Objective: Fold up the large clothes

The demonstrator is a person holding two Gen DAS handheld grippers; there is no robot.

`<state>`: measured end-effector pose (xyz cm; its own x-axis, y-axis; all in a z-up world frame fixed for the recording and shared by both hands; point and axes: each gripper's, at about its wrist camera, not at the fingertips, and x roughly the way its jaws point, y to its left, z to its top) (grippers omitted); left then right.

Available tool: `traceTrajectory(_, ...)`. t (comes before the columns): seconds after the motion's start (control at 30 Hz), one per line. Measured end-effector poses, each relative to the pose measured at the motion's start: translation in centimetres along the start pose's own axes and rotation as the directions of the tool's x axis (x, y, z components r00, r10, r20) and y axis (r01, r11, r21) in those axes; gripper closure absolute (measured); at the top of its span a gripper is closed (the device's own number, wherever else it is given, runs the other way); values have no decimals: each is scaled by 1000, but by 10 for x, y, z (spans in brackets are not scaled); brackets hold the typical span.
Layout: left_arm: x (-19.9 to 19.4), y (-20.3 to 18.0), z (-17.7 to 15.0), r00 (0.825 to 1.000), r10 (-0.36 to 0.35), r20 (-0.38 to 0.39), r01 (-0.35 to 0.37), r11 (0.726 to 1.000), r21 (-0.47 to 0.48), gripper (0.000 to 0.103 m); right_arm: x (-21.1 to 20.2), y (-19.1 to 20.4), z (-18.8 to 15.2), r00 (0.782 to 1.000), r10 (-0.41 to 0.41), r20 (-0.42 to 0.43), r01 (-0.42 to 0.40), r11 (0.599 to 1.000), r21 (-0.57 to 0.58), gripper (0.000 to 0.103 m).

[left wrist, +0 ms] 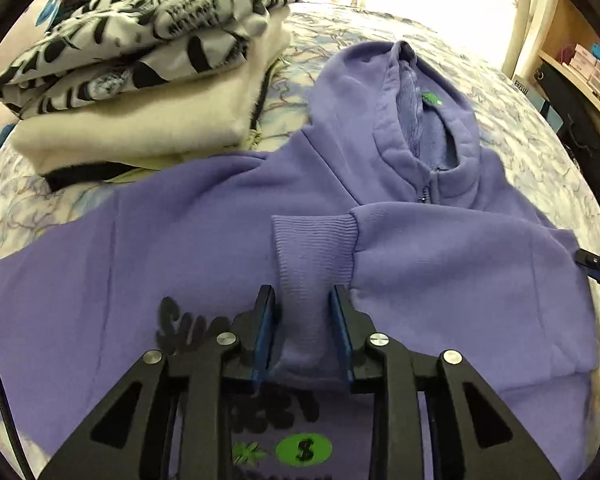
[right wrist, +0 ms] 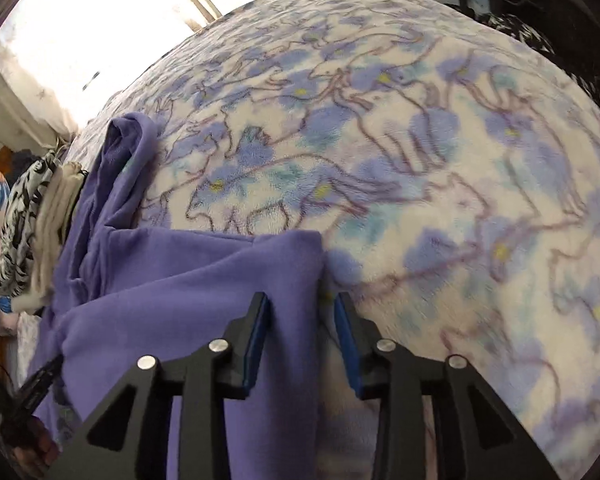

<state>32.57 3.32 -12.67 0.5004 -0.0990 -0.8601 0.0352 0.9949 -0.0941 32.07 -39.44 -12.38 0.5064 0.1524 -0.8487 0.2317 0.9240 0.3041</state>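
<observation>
From my left tongs' [left wrist: 302,334] camera, the purple hoodie [left wrist: 204,248] lies face up on the floral blanket [left wrist: 512,120] of the bed, its long axis running straight away from me: hood [left wrist: 412,92] at the far end, printed chest under my fingers. A sleeve is folded across the chest, and its ribbed cuff [left wrist: 312,240] runs down between my tongs' blue pads [left wrist: 265,336]. The jaws stand narrowly apart; I cannot tell whether the pads press the cuff. The black lettering and green dollar badge [left wrist: 304,449] are mostly hidden behind the tongs. Far left of the tongs sits a pile of folded clothes [left wrist: 140,76]. My right tongs [left wrist: 598,270] poke in at the right edge, cut off.

From my right tongs' [right wrist: 302,340] camera, the hoodie's side edge [right wrist: 292,264] runs toward me between the partly open jaws, nearer the left pad; contact is unclear. The blanket to the right is blurred. The pile [right wrist: 36,216] is squeezed at the left edge.
</observation>
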Motion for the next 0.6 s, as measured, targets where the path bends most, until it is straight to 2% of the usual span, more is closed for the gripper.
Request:
traceTrajectory(0.07, -16, -2, -4, 999, 47, 26, -48, 998, 46, 76, -21, 2, -7, 999, 1, 32, 1, 999, -39, 69)
traceTrajectory(0.1, -22, -4, -5, 997, 63, 37, -65, 996, 67, 73, -32, 5, -14, 999, -10, 46, 13, 998, -65, 68)
traceTrajectory(0.13, -29, -9, -7, 996, 71, 46, -75, 993, 95, 66, -40, 7, -20, 999, -9, 51, 14, 996, -85, 68)
traceTrajectory(0.2, -37, -16, -12, 997, 48, 54, -55, 991, 126, 57, -49, 10, -35, 1000, -4, 31, 8, 992, -122, 65)
traceTrajectory(0.23, -39, -19, -14, 998, 37, 56, -44, 990, 134, 56, -50, 10, -46, 1000, 0, 6, 1, 991, -134, 64)
traceTrajectory(0.33, -33, -27, -20, 1000, 22, 22, -25, 990, 137, 54, -49, 12, -71, 998, 18, -53, -26, 989, -147, 63)
traceTrajectory(0.4, -15, -28, -19, 999, 51, -18, -49, 993, 111, 42, -43, 13, -86, 997, -3, -72, -9, 986, -166, 63)
traceTrajectory(0.43, -5, -28, -19, 997, 65, -39, -61, 993, 96, 40, -39, 14, -93, 997, -24, -76, 10, 984, -180, 62)
traceTrajectory(0.5, 11, -22, -19, 995, 58, -84, -55, 997, 46, 40, -33, 15, -102, 996, -47, -79, 32, 983, -181, 59)
traceTrajectory(0.57, 12, -16, -18, 997, 23, -69, -24, 1000, -8, 41, -31, 13, -105, 997, -41, -65, 30, 986, -161, 59)
traceTrajectory(0.6, 11, -13, -16, 998, 7, -61, -9, 1000, -26, 54, -31, 11, -105, 998, -30, -62, 20, 988, -152, 60)
